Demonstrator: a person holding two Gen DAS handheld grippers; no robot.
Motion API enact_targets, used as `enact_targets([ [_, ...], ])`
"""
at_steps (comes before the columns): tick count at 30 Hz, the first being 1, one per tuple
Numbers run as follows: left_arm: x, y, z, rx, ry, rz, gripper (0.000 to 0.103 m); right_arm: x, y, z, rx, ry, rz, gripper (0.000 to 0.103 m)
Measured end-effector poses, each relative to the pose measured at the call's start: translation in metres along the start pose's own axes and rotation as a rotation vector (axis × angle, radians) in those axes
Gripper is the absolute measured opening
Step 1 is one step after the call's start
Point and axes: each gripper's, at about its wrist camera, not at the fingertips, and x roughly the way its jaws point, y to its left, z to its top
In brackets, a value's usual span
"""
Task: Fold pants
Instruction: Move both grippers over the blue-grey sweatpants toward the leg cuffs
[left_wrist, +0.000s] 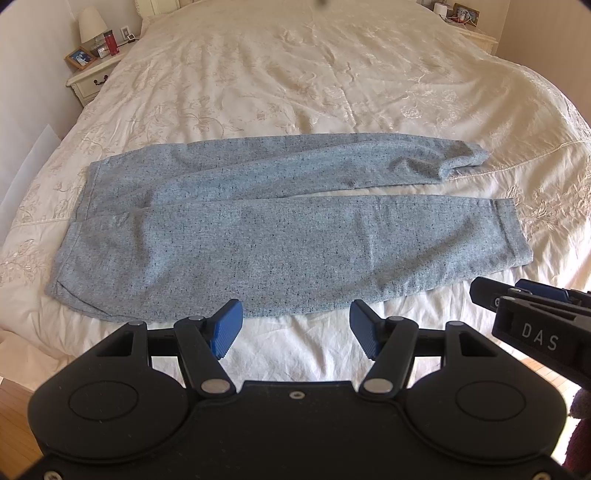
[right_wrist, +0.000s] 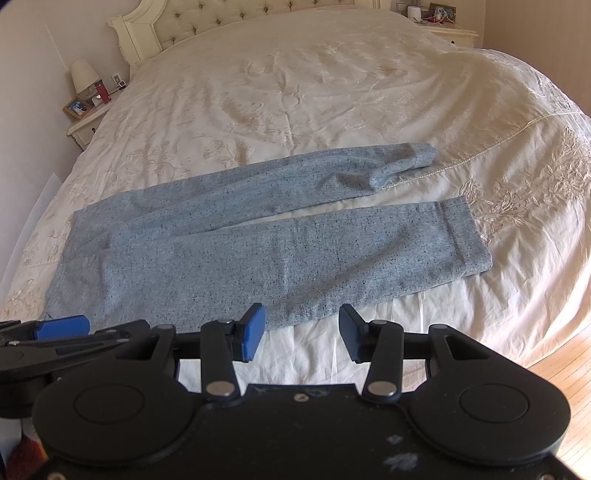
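Note:
Grey-blue speckled pants (left_wrist: 240, 236) lie flat across the cream bed, waistband at the left, both legs running right; the far leg's cuff (left_wrist: 461, 155) is rumpled. They also show in the right wrist view (right_wrist: 258, 254). My left gripper (left_wrist: 295, 326) is open and empty, just short of the near leg's lower edge. My right gripper (right_wrist: 302, 334) is open and empty, also just short of that edge. The right gripper shows at the right of the left wrist view (left_wrist: 532, 306); the left gripper shows at the left of the right wrist view (right_wrist: 62, 328).
The cream embroidered bedspread (left_wrist: 295, 74) covers a wide bed. A nightstand (left_wrist: 92, 77) with lamp, photo frame and red bottle stands at the far left. Another nightstand (right_wrist: 450, 33) stands at the far right. Wooden floor (right_wrist: 569, 369) shows at the bed's near right.

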Motion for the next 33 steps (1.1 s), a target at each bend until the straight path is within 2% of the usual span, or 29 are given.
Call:
enact_targets([
  [8,0.003,-0.003,0.002,-0.006,0.032,0.013,0.066,0.002,-0.002,0.001,0.005,0.008,0.013,0.047],
  [13,0.006,0.002,-0.001,-0.021,0.024,0.016,0.066,0.009,0.003,0.0,-0.001,0.027,0.023,0.047],
  [21,0.021,0.013,0.006,-0.011,0.088,0.061,0.066,0.026,0.013,0.003,0.01,0.077,0.027,0.047],
  [24,0.03,0.017,0.013,-0.001,0.122,0.055,0.066,0.035,0.019,0.007,0.013,0.101,0.016,0.047],
  [33,0.054,0.037,0.051,0.005,0.114,0.018,0.066,0.057,0.042,0.039,0.023,0.119,-0.021,0.047],
])
